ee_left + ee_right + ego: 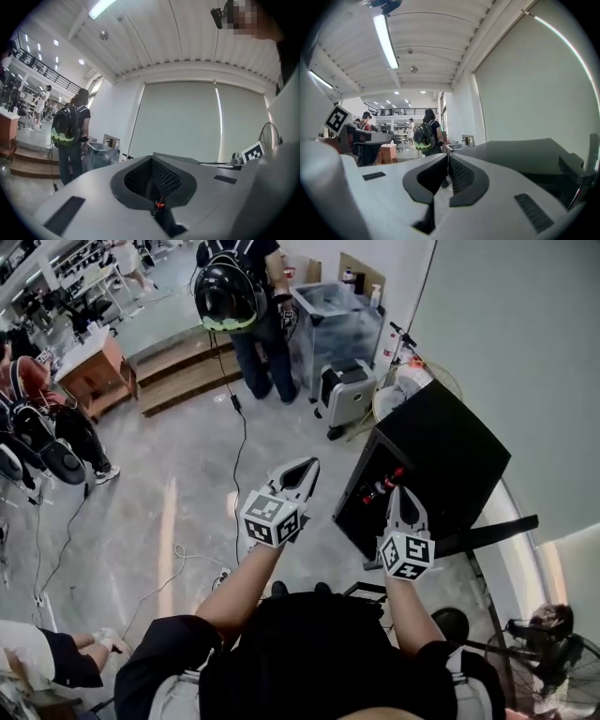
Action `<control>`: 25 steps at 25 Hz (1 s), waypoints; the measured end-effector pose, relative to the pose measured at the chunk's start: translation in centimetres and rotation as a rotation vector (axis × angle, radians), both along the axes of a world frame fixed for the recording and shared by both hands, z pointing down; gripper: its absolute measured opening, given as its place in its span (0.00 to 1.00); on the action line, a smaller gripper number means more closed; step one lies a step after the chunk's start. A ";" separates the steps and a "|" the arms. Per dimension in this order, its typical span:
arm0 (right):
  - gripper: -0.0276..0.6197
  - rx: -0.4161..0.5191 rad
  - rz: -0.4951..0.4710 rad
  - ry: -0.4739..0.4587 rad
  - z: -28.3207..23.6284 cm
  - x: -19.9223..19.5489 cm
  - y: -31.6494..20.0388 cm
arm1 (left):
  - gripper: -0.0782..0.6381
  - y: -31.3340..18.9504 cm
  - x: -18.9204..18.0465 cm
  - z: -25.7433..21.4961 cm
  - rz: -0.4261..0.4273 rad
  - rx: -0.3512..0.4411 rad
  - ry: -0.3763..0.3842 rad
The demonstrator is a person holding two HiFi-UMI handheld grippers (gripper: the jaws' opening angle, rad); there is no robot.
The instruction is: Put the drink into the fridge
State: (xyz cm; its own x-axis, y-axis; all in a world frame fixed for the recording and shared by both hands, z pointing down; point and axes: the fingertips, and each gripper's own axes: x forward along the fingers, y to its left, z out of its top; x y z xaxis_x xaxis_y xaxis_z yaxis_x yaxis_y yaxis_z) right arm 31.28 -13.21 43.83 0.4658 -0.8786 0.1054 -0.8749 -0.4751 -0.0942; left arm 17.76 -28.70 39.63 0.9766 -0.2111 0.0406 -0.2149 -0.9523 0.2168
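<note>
Looked down past a dark shirt (309, 652) at 6 o'clock, with both forearms stretched ahead over a grey floor (178, 493). Held the left gripper (307, 468) just at 9 o'clock of centre, marker cube toward the camera and tips aimed at 1 o'clock. Showed its jaws pressed together and pinching nothing. In the left gripper view, saw the ribbed pads (164, 176) meet at the tips, with only a narrow slit below them. Glimpsed a small red-labelled bottle far off through that slit, clear of the pads.

Held the right gripper (399, 493) at 3 o'clock of the left one, tips aimed at 12 o'clock. Had its jaws closed tip to tip as well, and empty in the right gripper view.

Found the black fridge (450, 442) at 2 o'clock, open on the side facing the grippers. Spotted the drink (382, 487) lying inside that opening, red label showing, at 11 o'clock of the right tips and apart from both grippers.

Noted a person (253, 352) with a backpack (225, 296) standing at 12 o'clock, well apart from the fridge.
</note>
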 end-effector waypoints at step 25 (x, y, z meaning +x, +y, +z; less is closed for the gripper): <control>0.08 0.071 -0.364 0.014 -2.1 -11.3 -7.1 | 0.13 -3.8 -17.6 -3.6 -0.402 0.091 0.044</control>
